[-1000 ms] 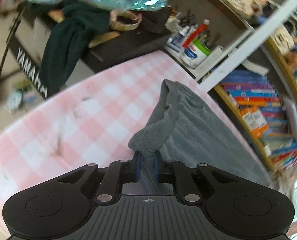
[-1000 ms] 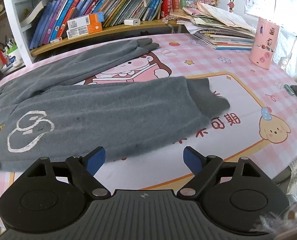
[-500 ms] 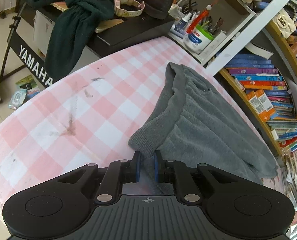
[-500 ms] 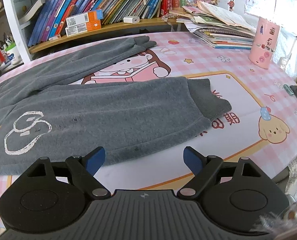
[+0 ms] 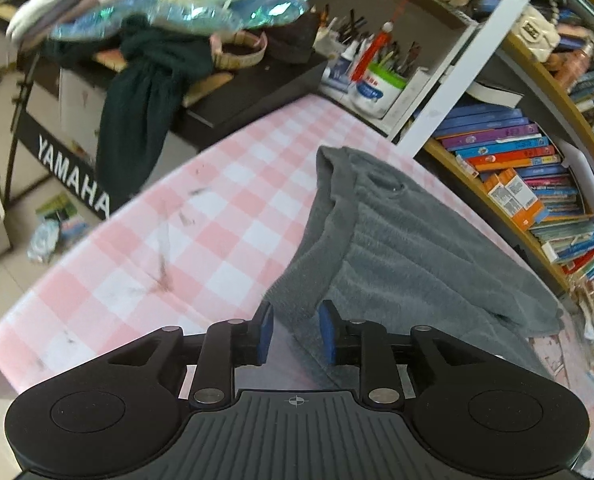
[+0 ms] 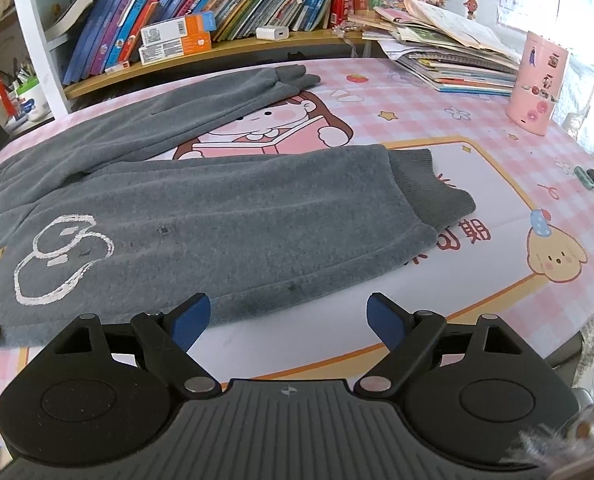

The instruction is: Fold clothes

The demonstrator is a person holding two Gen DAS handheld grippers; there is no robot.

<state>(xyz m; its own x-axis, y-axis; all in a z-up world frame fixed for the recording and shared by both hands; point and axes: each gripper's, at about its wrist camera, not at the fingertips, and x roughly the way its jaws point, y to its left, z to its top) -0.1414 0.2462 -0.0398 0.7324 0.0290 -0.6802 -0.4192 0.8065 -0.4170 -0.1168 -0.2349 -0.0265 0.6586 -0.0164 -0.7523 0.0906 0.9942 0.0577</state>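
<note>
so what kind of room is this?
Probably a home study or a child's room: crammed bookshelves, a cartoon-print tablecloth under grey sweatpants, and a Yamaha keyboard piled with clutter.

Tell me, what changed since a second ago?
The left gripper was pinching the waistband of the grey trousers; now its fingers are opening, with the cloth loose between them. The right gripper stayed wide open over the trouser leg.
</note>
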